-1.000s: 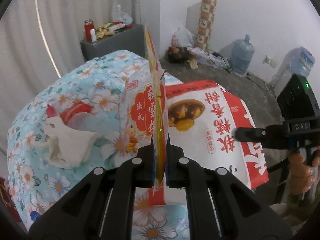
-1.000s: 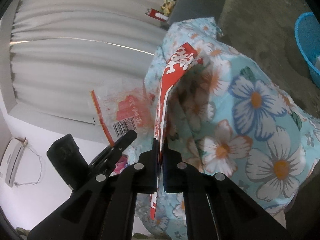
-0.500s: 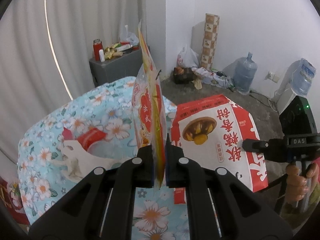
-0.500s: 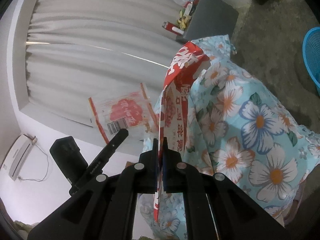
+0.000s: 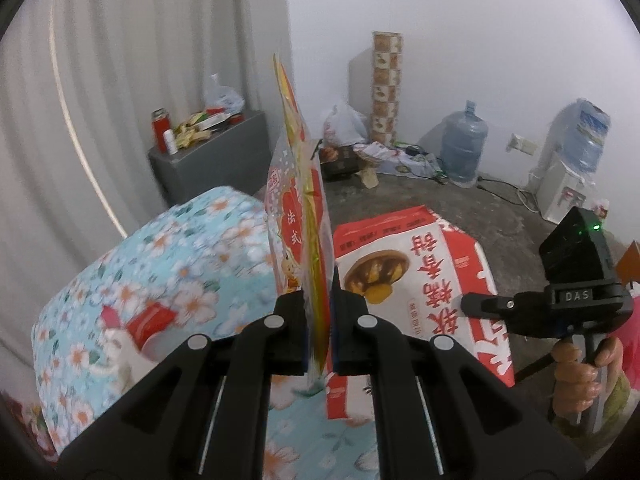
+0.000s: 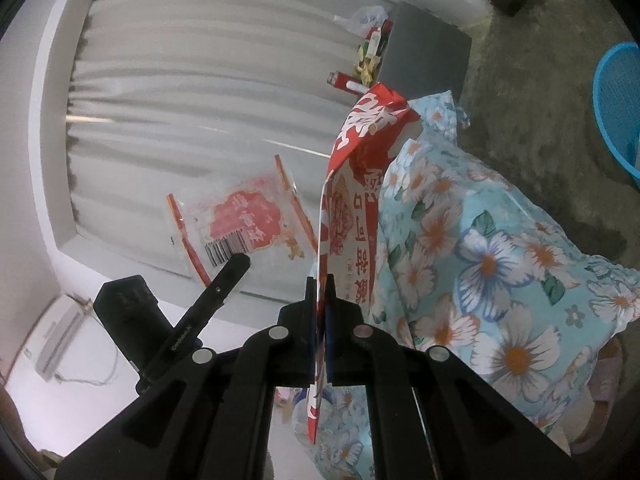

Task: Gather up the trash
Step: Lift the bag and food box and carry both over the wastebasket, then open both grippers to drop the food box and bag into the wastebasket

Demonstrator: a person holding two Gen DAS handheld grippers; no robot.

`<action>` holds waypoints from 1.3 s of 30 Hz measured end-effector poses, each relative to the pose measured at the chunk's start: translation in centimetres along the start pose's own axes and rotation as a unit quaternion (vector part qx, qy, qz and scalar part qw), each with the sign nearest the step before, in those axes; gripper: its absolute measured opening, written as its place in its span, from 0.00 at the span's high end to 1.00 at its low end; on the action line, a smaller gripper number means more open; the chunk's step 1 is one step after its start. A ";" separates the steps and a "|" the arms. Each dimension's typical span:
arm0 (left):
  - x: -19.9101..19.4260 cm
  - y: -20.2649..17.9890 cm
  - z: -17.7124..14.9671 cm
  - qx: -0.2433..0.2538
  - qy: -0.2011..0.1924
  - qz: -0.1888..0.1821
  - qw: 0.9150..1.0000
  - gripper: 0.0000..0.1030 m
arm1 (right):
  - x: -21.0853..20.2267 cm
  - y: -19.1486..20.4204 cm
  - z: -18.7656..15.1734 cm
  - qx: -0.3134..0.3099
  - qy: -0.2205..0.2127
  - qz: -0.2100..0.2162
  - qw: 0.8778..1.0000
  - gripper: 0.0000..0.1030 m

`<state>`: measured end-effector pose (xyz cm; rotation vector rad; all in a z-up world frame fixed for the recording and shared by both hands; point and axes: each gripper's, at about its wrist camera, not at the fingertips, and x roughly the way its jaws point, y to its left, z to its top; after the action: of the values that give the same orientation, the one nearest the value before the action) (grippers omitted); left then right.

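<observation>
Black jaws of our left hand-held gripper point(image 5: 318, 316) are pinched on a clear wrapper point(image 5: 298, 216), held edge-up above the counter point(image 5: 180, 248). Our right hand-held gripper point(image 6: 319, 316) is clamped on a red bag point(image 6: 352, 200), raised beside the left one. So we judge two pieces collected. A red scrap point(image 5: 150, 318) and white tissue point(image 5: 120, 350) remain on the floral cloth, and a blue basket point(image 6: 618, 108) on the floor looks like the likely drop point.
</observation>
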<state>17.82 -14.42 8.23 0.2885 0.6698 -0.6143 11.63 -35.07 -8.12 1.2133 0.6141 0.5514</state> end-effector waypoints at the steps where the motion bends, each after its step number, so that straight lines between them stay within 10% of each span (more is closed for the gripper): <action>1: 0.4 -0.6 0.5 0.005 0.002 -0.006 1.000 0.95 | -0.3 -0.4 0.2 0.007 -0.006 0.006 1.000 0.96; 10: 6.2 -5.9 3.3 0.027 0.039 -0.092 0.995 0.95 | -5.8 -6.3 2.3 0.108 -0.092 0.055 0.988 0.96; 22: 14.4 -10.9 4.2 0.039 0.110 -0.152 0.982 0.95 | -11.5 -20.8 5.3 0.292 -0.226 0.076 0.926 0.96; 31: 19.5 -12.2 4.1 0.021 0.164 -0.172 0.971 0.95 | -10.9 -29.9 10.0 0.408 -0.232 -0.135 0.873 0.75; 39: 23.0 -14.6 3.7 0.021 0.194 -0.194 0.961 0.95 | -12.4 -27.6 11.1 0.332 -0.227 -0.261 0.877 0.43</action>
<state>24.91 -37.55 -4.84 0.3232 1.1073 -0.9611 12.25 -58.27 -30.45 1.6635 0.7096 -0.4453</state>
